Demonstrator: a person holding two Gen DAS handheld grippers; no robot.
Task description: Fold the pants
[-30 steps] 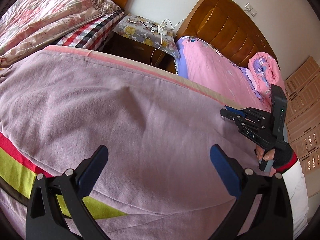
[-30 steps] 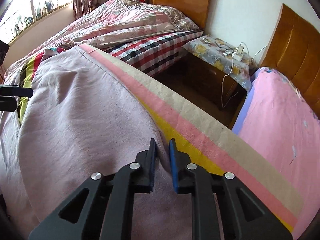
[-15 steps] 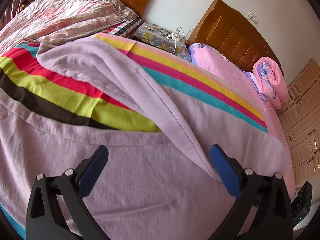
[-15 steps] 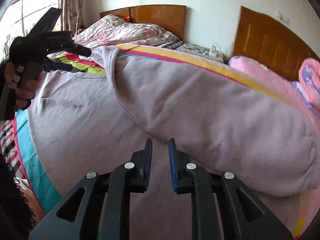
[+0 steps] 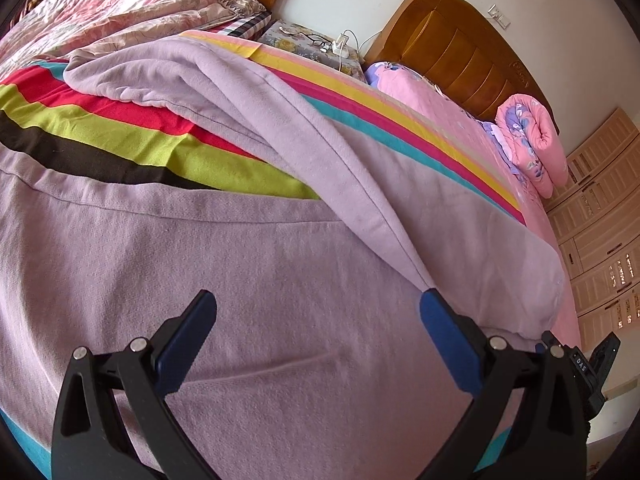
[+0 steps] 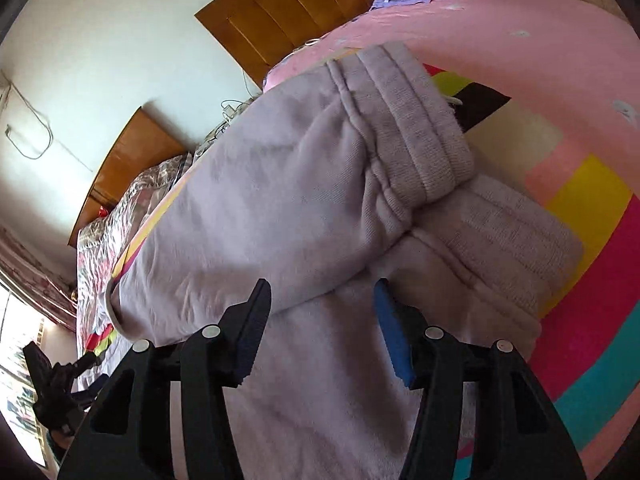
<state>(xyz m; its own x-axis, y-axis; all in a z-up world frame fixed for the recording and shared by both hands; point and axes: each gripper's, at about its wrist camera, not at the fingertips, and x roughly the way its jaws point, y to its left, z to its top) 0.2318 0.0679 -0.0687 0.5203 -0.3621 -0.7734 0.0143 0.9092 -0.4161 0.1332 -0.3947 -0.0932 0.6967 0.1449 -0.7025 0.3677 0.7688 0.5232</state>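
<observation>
Lilac pants (image 5: 248, 320) spread on a striped blanket (image 5: 132, 136) over the bed, one leg (image 5: 240, 92) thrown diagonally across the other. Left gripper (image 5: 318, 320) poised low over the lower leg, jaws wide apart and holding nothing, right pad (image 5: 444, 344) just beside the seam of the crossing leg. Right gripper (image 6: 320, 320) at the cuffs, jaws parted and empty, one ribbed cuff (image 6: 416, 120) lying skewed on top of the other cuff (image 6: 516, 232). Far bed with quilt (image 5: 120, 4), nightstand (image 5: 308, 40) with glasses and charger, rolled pink duvet (image 5: 532, 136) and headboard (image 5: 456, 52) well apart from the work. Step in hand, as judged: aligning one leg squarely on the other, fold unfinished since the upper leg runs aslant and bulges. To do well: pinch only the top layer, at cuff with the right gripper and farther along the same leg with the left; lift just enough to free the cloth, draw taut between both grips, then lay down edge to edge and cuff to cuff. Soft thick knit likely to sag and drag the under layer, so a light lift and a slow lateral pull advised; release only once flat. Risk: catching both layers or the blanket in one pinch, skewing the stack.
</observation>
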